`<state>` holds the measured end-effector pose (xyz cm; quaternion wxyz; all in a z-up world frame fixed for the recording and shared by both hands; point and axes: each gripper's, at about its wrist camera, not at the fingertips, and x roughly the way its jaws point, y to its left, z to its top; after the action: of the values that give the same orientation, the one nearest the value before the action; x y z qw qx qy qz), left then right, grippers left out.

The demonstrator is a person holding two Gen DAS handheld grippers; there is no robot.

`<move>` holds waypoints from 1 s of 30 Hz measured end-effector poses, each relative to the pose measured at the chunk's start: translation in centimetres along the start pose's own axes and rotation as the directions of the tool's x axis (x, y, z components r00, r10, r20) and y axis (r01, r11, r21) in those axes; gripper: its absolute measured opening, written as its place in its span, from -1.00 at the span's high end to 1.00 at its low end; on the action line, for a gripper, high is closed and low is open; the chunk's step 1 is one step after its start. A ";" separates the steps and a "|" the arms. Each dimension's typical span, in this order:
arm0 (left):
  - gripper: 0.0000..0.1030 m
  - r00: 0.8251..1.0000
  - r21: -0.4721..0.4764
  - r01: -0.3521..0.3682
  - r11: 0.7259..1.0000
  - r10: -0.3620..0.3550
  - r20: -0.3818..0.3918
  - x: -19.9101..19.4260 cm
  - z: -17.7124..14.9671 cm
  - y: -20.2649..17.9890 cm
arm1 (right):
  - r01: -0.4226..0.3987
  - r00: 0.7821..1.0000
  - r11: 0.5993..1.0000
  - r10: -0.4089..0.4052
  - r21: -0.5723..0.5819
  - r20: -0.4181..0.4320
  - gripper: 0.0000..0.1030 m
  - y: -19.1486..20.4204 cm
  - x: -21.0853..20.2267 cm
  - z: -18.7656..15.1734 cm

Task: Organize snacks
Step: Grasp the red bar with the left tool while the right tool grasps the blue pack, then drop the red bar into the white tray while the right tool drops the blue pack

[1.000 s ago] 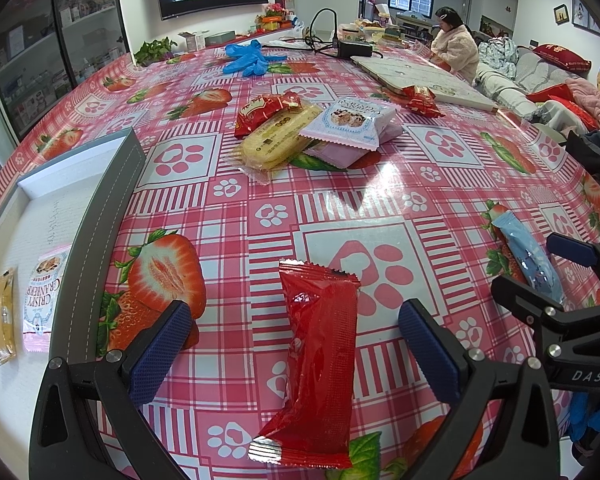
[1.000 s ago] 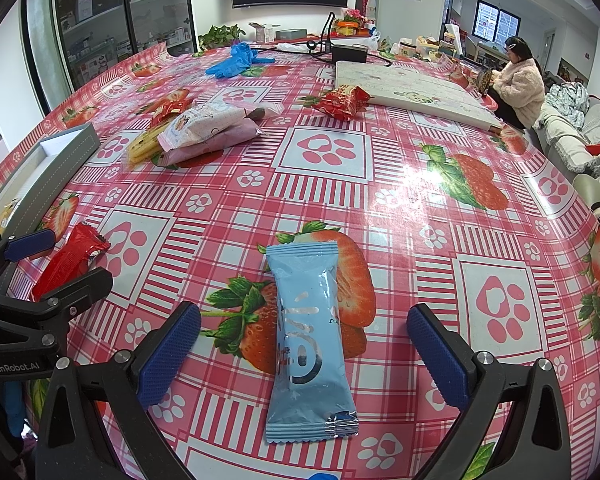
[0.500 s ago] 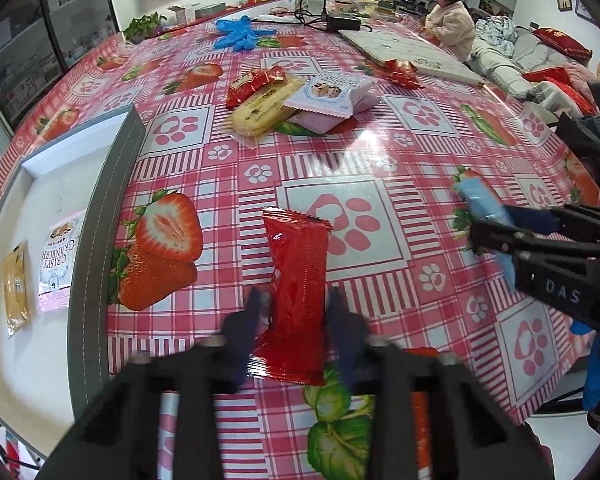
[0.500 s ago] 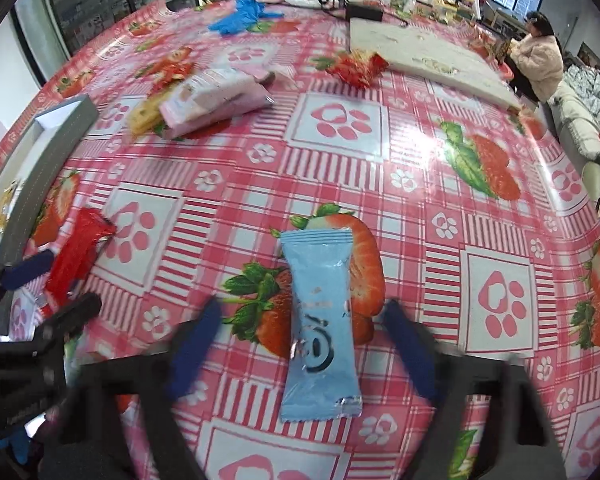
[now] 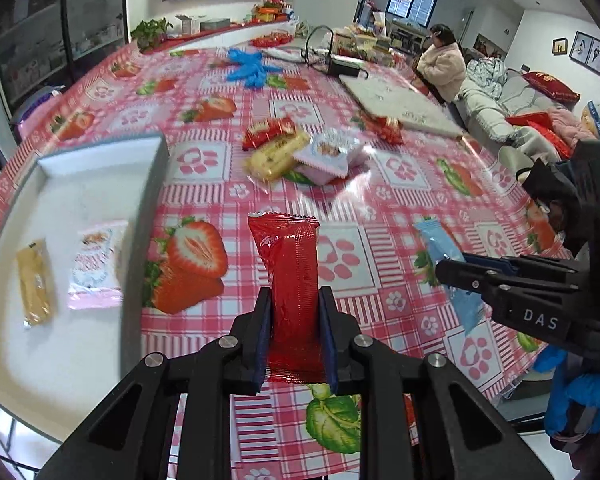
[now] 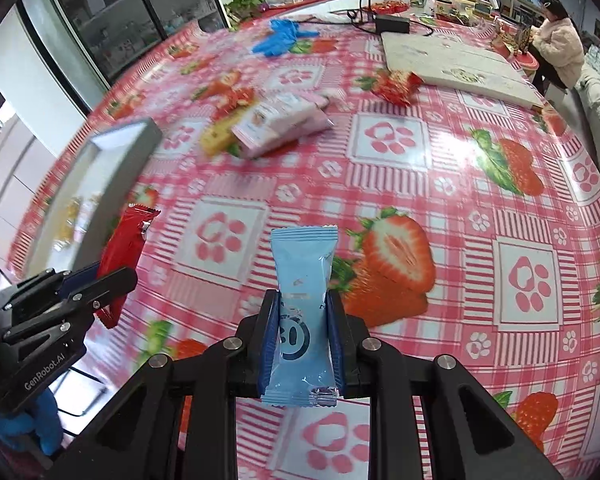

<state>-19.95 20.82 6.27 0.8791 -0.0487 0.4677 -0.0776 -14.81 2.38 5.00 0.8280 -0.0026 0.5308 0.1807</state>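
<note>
My left gripper [image 5: 294, 308] is shut on a red snack packet [image 5: 290, 264], held up off the strawberry tablecloth. My right gripper [image 6: 303, 312] is shut on a light blue snack packet [image 6: 303, 280], also lifted clear of the table. Each gripper shows in the other's view: the right gripper [image 5: 456, 270] with the blue packet [image 5: 440, 240] at the right, the left gripper [image 6: 96, 276] with the red packet [image 6: 126, 240] at the left. A grey tray [image 5: 152, 176] on the left holds a yellow packet [image 5: 34, 280] and a pink-white cracker packet [image 5: 96, 260].
A pile of snack packets [image 5: 300, 152] lies mid-table, with a small red packet [image 5: 386, 126] further right. Blue gloves [image 5: 250, 68], a white board [image 5: 396, 100] and a black box with cables [image 5: 342, 66] sit at the far side. A person [image 5: 444, 64] sits beyond the table.
Both grippers went from wide open around their packets to shut on them, then rose, lifting the red packet and the blue packet off the tablecloth.
</note>
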 end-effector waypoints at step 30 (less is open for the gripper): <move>0.43 0.982 -0.311 -0.184 0.932 0.188 -0.019 -2.2 -1.4 20.6 | -0.244 0.969 0.923 0.220 -0.296 -0.112 0.52 25.8 7.2 10.0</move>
<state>-20.43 41.46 4.00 0.8663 -0.1428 0.4717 0.0809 -11.16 30.61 7.87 0.7693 -0.0755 0.5239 0.3578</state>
